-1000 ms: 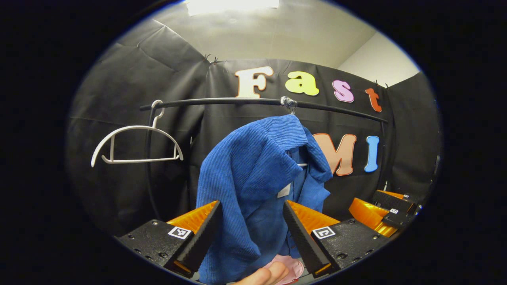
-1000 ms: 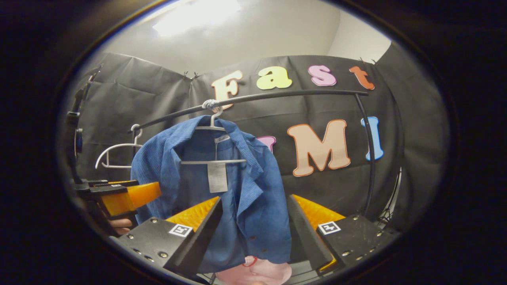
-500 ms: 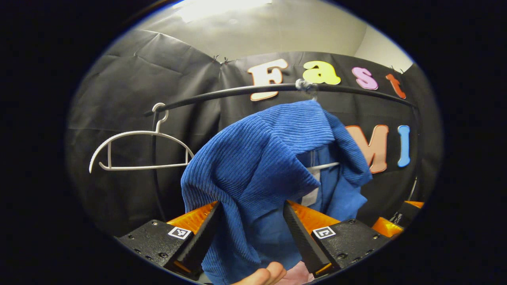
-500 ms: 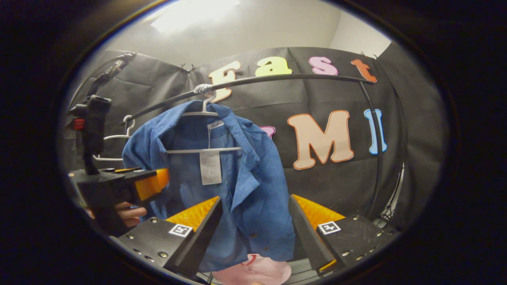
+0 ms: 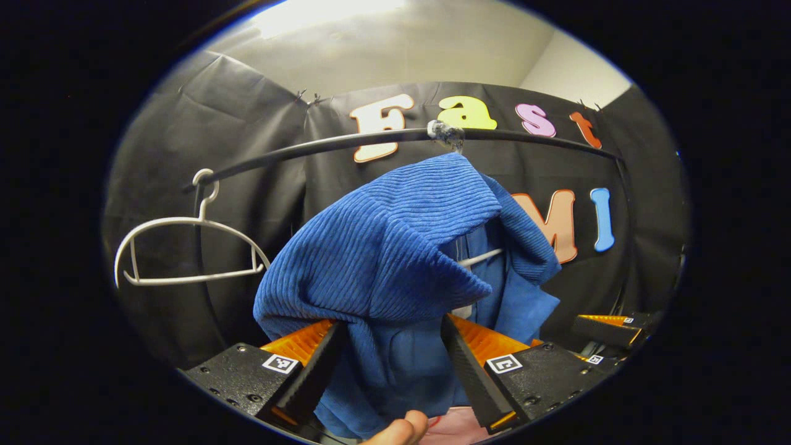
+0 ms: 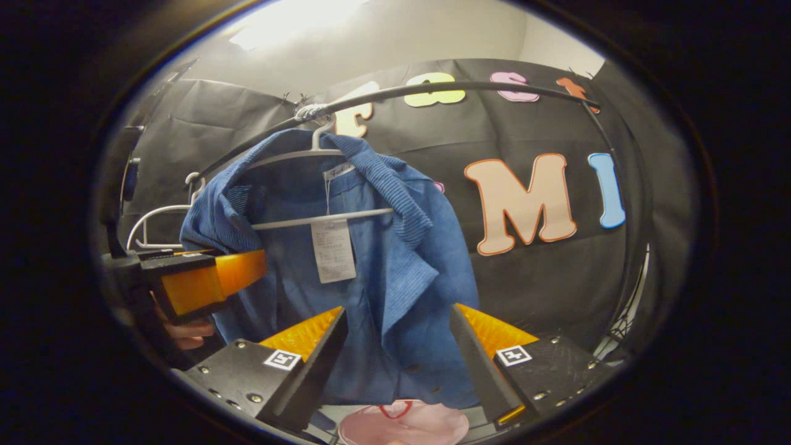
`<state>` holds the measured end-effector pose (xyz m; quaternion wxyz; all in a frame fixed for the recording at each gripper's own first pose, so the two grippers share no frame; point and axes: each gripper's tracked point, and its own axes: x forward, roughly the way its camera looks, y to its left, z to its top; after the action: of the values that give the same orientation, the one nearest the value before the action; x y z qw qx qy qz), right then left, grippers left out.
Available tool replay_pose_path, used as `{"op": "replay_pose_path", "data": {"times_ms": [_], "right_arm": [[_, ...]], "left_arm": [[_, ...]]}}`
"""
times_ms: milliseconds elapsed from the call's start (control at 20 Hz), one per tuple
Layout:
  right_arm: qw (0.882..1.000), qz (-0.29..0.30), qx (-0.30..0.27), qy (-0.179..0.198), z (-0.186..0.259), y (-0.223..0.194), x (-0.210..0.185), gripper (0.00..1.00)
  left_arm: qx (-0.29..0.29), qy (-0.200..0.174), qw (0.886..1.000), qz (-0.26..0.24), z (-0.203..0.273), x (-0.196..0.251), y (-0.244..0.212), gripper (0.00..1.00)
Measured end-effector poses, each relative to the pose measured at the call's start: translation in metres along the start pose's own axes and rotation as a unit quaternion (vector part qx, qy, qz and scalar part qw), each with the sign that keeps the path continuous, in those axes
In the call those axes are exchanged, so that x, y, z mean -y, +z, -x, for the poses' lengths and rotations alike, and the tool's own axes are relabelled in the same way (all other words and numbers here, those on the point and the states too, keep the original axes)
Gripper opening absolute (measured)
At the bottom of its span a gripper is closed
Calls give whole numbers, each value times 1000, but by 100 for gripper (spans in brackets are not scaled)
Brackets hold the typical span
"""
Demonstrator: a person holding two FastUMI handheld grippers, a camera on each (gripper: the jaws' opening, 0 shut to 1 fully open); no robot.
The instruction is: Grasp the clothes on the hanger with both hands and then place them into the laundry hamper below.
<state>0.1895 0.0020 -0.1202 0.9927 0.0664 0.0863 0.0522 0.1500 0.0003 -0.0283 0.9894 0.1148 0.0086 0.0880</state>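
Left gripper view: shirt between tool fingers (spread).

In the left gripper view the blue jacket hides most of its hanger, and the lower frame edge crops a pink item.

The shirt is hung on a hanger from the rail; an empty hanger is hung left of it.
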Motion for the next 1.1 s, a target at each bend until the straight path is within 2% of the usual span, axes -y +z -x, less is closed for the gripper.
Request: {"op": "replay_pose_path", "data": {"times_ms": [100, 200, 250, 350, 500, 550, 600, 650, 700, 750, 850, 950, 1000, 1100], "right_arm": [[1000, -2, -2, 3, -9, 0, -4, 99], [1000, 6, 0, 0, -14, 1, -7, 99], [1000, 12, 3, 0, -16, 3, -10, 99], [1000, 28, 11, 1, -26, 6, -14, 100], [999, 44, 20, -15, -45, 9, -12, 99], [999, 39, 23, -25, -49, 9, -10, 99], [999, 28, 27, -30, -54, 11, -9, 100], [999, 14, 28, -34, -58, 9, -9, 99], [999, 3, 26, -31, -63, 9, -9, 99], [999, -6, 26, -31, -66, 9, -6, 96], [999, -10, 32, -39, -71, 10, 3, 99], [999, -3, 27, -39, -77, 8, 3, 96], [999, 4, 26, -35, -79, 8, 0, 96], [999, 21, 28, -36, -79, 8, -3, 96]], "left_arm": [[-1, 32, 999, -23, -11, -8, -2, 91], [24, 50, 998, -17, -17, -17, 2, 92], [36, 55, 998, -15, -16, -22, 5, 80], [49, 58, 997, -21, -14, -33, 8, 64], [53, 45, 997, -32, -3, -42, 7, 33], [57, 33, 997, -38, 1, -43, 8, 23], [56, 30, 997, -45, 7, -45, 9, 19], [55, 29, 997, -50, 15, -50, 9, 10], [54, 7, 997, -49, 20, -49, 7, 0], [45, -22, 998, -38, 30, -43, 2, 0], [29, -84, 996, -14, 53, -28, -7, 0], [39, -106, 994, 7, 73, -32, -9, 0], [43, -104, 993, 23, 79, -36, -14, 0], [38, -113, 992, 37, 86, -28, -25, 8]]}}
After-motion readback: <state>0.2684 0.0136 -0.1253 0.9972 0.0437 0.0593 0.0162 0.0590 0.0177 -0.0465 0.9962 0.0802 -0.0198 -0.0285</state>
